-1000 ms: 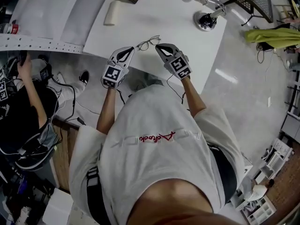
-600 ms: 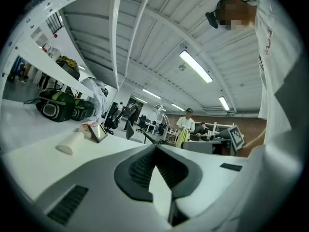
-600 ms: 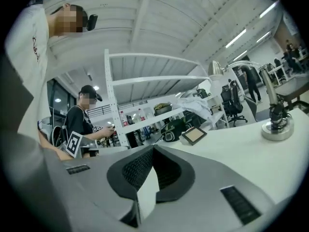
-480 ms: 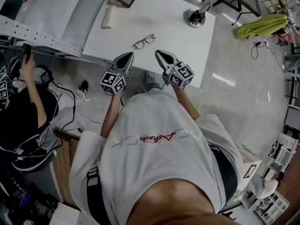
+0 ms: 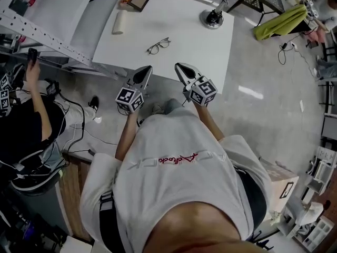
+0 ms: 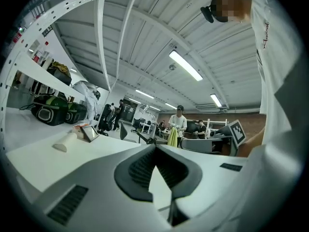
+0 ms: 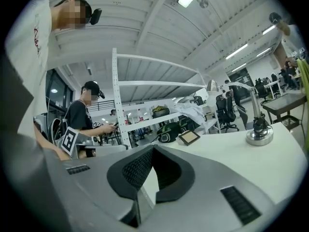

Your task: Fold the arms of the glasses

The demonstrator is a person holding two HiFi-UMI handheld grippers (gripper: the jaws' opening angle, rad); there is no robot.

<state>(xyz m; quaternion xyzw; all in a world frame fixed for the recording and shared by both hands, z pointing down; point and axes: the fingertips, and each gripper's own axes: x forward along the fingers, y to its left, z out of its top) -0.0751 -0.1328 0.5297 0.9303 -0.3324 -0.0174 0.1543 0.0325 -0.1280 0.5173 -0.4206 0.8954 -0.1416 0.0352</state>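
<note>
White surface (image 5: 205,46) carries the job, yet neither tool is over it, so I judge that no fold is in hand right now. Left hand-held gripper (image 5: 145,69) and right hand-held gripper (image 5: 179,66) hang side by side off its near edge, each with jaws pressed together at the tips and nothing between them. Glasses (image 5: 158,46) lie alone mid-surface, well apart from both, too small to tell whether the arms are folded. If not, the next move calls for reaching in, spreading the jaws, steadying the frame and swinging an arm inward.
</note>
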